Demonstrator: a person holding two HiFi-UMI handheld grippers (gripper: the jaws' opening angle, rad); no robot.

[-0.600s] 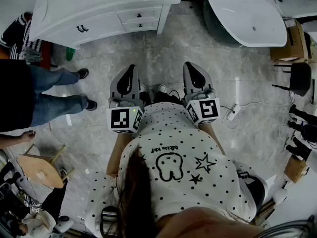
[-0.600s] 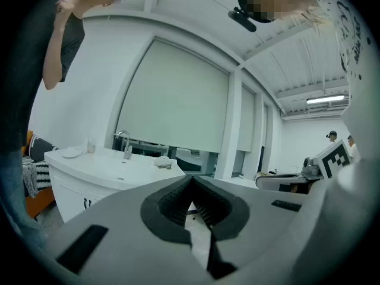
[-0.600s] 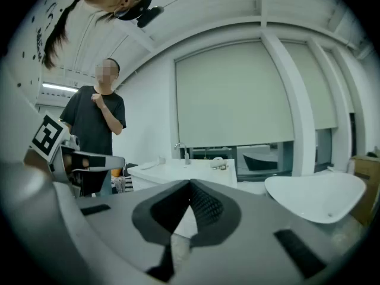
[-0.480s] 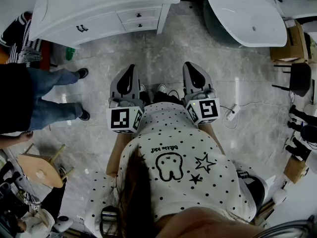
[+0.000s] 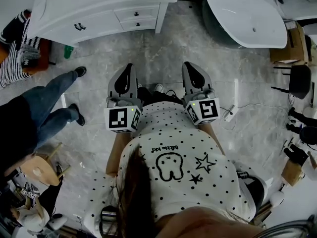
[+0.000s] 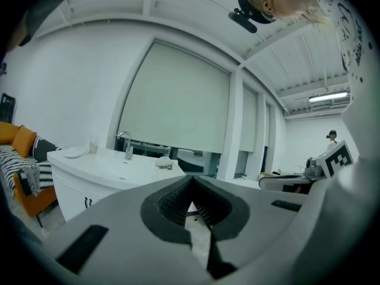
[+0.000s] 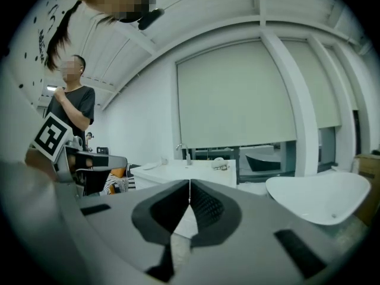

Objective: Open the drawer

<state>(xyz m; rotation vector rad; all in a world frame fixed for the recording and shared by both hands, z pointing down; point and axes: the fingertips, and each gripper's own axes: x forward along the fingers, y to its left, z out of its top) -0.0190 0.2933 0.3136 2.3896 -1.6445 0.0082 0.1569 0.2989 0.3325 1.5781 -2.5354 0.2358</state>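
Head view looks down on a person standing on the marble floor [image 5: 163, 53], well apart from the white vanity cabinet [image 5: 59, 14] whose two small drawers [image 5: 137, 15] sit shut, one above the other, at its right end, so the opening has not begun. The left gripper [image 5: 130, 69] and right gripper [image 5: 192, 68] are held side by side at waist level, pointing toward the cabinet; in each gripper view the ribbed pads meet at the tips with nothing between them. As I see it, the jaws must part before they can take a drawer's small dark knob [image 5: 138, 15], and arriving with them closed would only knock against the front. The wider front with a dark handle [image 5: 79, 27] sits just left of the drawers, so the wrong pull could be grabbed. A bystander in jeans [image 5: 44, 103] stands mid-stride on the left near the path, and a white power strip [image 5: 229, 114] with its cable lies on the floor to the right; either could cause a collision or a trip. Whatever the drawers hold is hidden. The freestanding bathtub [image 5: 247, 14] to the right looks empty, and on the vanity top the left gripper view shows a faucet [image 6: 126, 144] and a small dish [image 6: 75, 152].
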